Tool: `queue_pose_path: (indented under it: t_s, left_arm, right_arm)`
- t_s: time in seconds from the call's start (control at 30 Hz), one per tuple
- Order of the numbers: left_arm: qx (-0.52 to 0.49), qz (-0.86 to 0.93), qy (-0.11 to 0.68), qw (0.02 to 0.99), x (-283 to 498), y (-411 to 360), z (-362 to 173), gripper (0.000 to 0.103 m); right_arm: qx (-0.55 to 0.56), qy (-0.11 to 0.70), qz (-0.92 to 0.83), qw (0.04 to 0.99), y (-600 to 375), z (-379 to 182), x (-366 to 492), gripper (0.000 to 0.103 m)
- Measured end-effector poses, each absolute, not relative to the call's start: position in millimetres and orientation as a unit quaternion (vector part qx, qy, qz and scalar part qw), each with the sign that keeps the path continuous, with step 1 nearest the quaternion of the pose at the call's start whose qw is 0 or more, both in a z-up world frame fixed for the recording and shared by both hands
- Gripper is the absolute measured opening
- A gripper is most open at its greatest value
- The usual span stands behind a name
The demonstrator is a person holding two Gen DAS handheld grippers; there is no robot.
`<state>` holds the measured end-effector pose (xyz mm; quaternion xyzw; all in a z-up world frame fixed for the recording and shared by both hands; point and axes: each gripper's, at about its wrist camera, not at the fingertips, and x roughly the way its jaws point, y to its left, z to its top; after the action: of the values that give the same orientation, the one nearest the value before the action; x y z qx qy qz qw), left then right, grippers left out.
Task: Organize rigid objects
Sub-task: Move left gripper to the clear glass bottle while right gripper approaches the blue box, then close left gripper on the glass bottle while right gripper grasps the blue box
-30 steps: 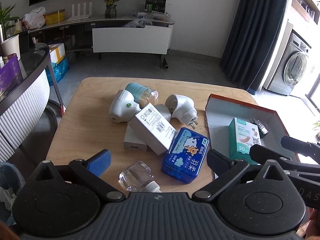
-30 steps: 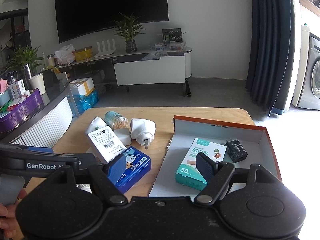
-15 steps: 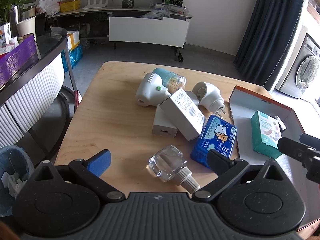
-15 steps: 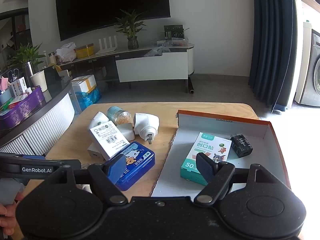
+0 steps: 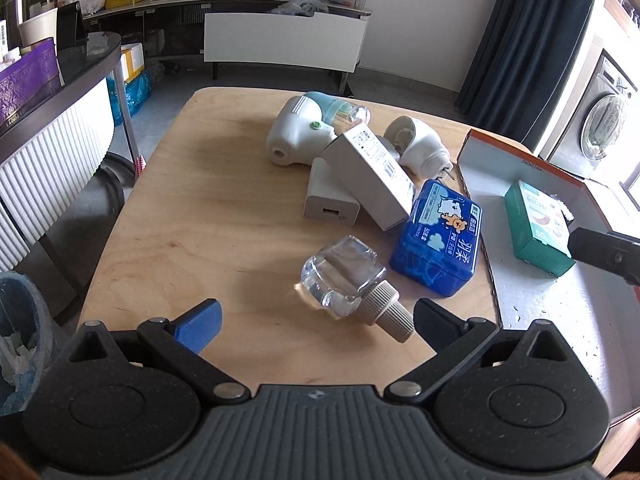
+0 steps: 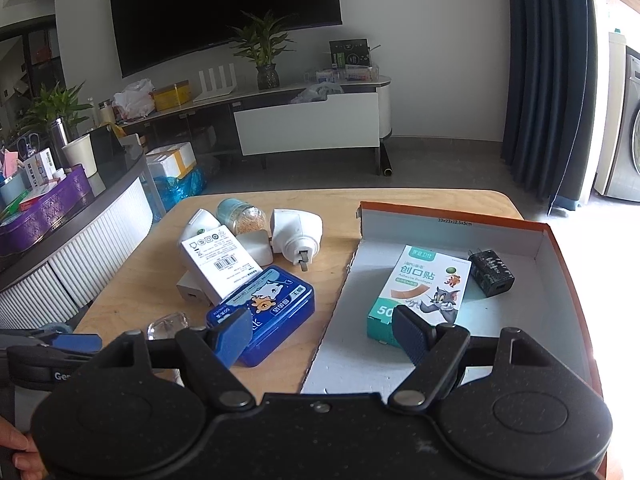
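Note:
A clear glass bottle (image 5: pixel 344 278) with a ribbed beige cap lies on the wooden table (image 5: pixel 200 208), just ahead of my open left gripper (image 5: pixel 316 320); its pads touch nothing. Beyond it lie a blue tin (image 5: pixel 438 236), a white carton (image 5: pixel 370 174), a white charger (image 5: pixel 330 202) and two white plug-in devices (image 5: pixel 296 132). On the right, the orange-rimmed white box (image 6: pixel 452 226) holds a green bandage carton (image 6: pixel 424 284) and a black adapter (image 6: pixel 491 272). My right gripper (image 6: pixel 322 338) hangs open over the box's near left edge, with the blue tin (image 6: pixel 266 310) beside its left pad.
A grey bin (image 5: pixel 20 336) stands on the floor left of the table. A curved counter (image 5: pixel 52 120) with a purple box lies further left. A TV bench (image 6: pixel 308 120) lines the far wall. A hand (image 6: pixel 16 450) holds the left gripper's handle.
My left gripper has sunk and moved in toward the clear bottle, which now lies closer between its fingers. The right gripper has hardly moved.

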<state>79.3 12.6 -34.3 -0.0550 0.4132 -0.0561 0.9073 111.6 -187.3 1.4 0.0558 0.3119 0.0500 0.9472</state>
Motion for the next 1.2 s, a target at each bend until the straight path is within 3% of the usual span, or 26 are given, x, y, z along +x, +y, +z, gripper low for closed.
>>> queue_pose_path:
  t_s: [0.87, 0.93, 1.0, 1.03, 1.07, 1.2]
  left_arm:
    - [-0.023, -0.049, 0.379, 0.924, 101, -2, -54, 0.102]
    - [-0.014, -0.050, 0.365, 0.930, 100, -7, -55, 0.092]
    - [0.005, -0.053, 0.350, 0.935, 96, -12, -55, 0.062]
    - [0.008, -0.059, 0.346, 0.937, 94, -12, -55, 0.055]
    - [0.006, -0.062, 0.345, 0.936, 94, -11, -54, 0.051]
    - [-0.009, -0.060, 0.348, 0.936, 93, -4, -50, 0.051]
  right_arm:
    - [0.069, 0.324, 0.058, 0.942, -188, -9, 118, 0.091]
    - [0.068, 0.325, 0.057, 0.941, -188, -10, 119, 0.091]
    - [0.071, 0.327, 0.059, 0.941, -188, -10, 120, 0.091]
    - [0.073, 0.328, 0.061, 0.940, -187, -11, 121, 0.091]
    - [0.074, 0.329, 0.064, 0.939, -186, -11, 122, 0.091]
    - [0.076, 0.338, 0.078, 0.935, -178, -14, 128, 0.091]
